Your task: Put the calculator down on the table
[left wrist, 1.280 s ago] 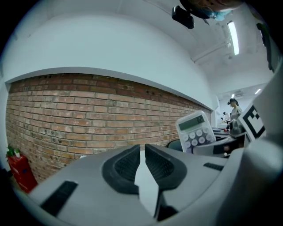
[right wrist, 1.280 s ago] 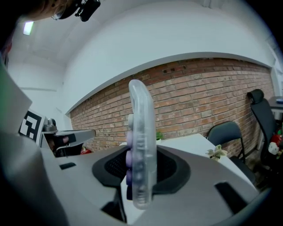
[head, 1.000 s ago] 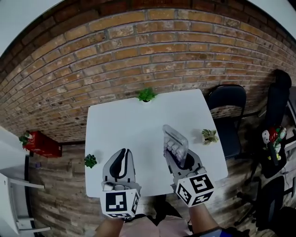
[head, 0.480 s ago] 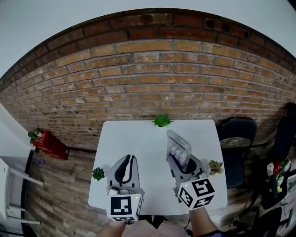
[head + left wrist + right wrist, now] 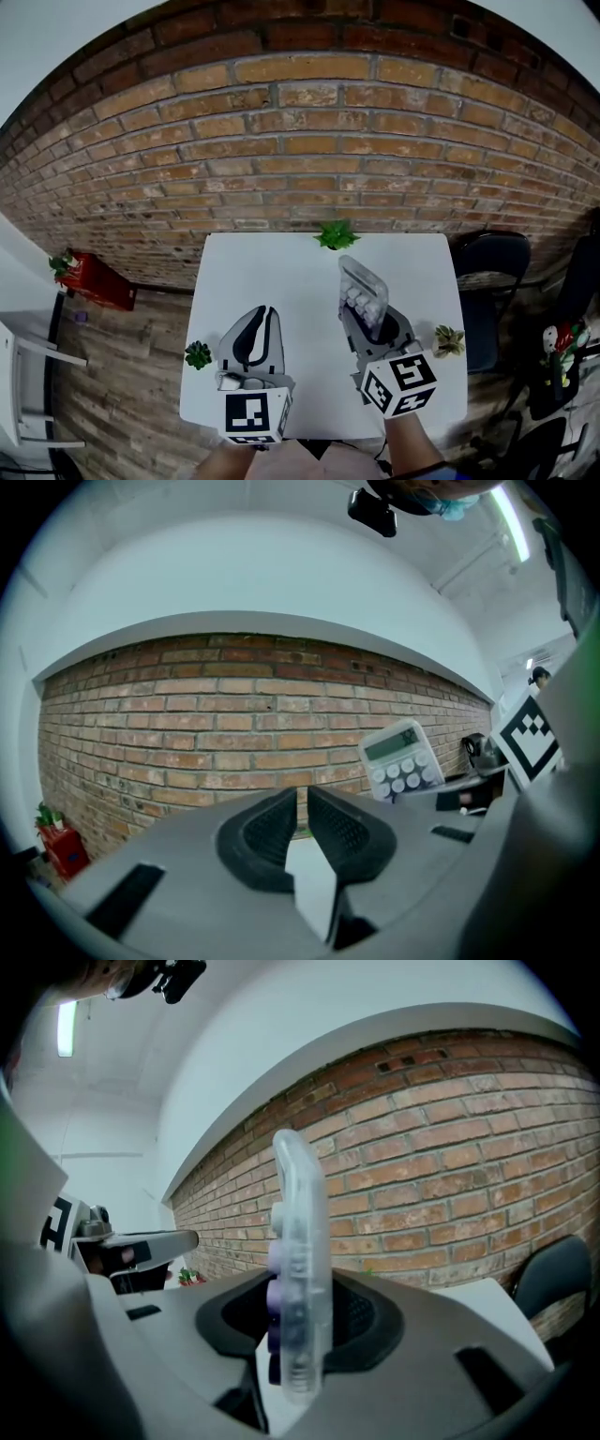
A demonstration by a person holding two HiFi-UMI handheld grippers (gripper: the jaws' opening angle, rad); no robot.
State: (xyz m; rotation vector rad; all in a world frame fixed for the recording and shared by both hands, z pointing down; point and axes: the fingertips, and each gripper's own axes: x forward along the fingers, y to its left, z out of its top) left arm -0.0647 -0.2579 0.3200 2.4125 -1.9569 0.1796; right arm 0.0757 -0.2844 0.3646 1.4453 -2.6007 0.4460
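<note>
A clear-cased calculator (image 5: 362, 284) with pale round keys stands on edge, upright, above the white table (image 5: 272, 272). My right gripper (image 5: 373, 323) is shut on its lower end, right of the table's middle. In the right gripper view the calculator (image 5: 298, 1241) rises edge-on from between the two black pads of the right gripper (image 5: 300, 1321). My left gripper (image 5: 265, 317) hovers over the table's left half, shut and empty. In the left gripper view the left gripper (image 5: 302, 817) shows only a thin slit between its pads, and the calculator (image 5: 401, 758) faces it from the right.
Small potted plants sit at the table's far edge (image 5: 336, 234), left edge (image 5: 198, 354) and right edge (image 5: 449, 339). A brick wall (image 5: 309, 141) stands behind the table. A black chair (image 5: 492, 272) is on the right. A red box (image 5: 94, 286) lies on the floor at the left.
Both grippers have moved forward over the table toward the brick wall, the right one still gripping the calculator. The head view has tilted up and shows more wall.
</note>
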